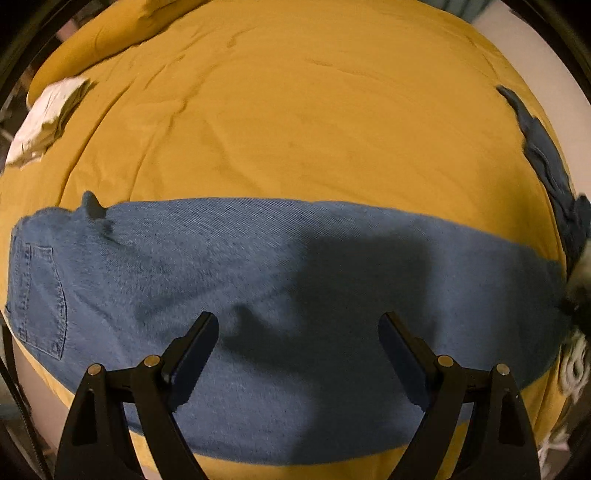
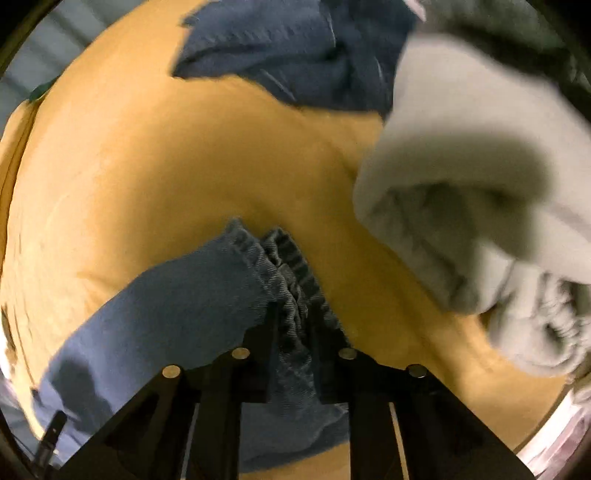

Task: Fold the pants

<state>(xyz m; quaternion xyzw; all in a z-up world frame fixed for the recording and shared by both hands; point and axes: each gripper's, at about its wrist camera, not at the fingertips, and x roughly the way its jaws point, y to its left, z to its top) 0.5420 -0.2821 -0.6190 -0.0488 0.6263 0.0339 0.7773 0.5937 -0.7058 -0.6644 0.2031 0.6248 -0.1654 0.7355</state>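
Blue jeans [image 1: 258,280] lie flat across a mustard bedspread [image 1: 295,122], folded lengthwise, with the back pocket [image 1: 40,295] at the left. My left gripper [image 1: 298,325] hovers open above the middle of the jeans, holding nothing. In the right wrist view my right gripper [image 2: 293,314] is shut on the bunched leg hems of the jeans [image 2: 284,273], with the leg [image 2: 166,302] trailing down to the left over the bedspread [image 2: 166,177].
A pale grey fleece garment [image 2: 461,177] lies at the right. Darker blue jeans [image 2: 295,48] are heaped at the far side and also show in the left wrist view [image 1: 543,155]. A white cloth [image 1: 44,114] and a mustard pillow [image 1: 110,29] lie at the far left.
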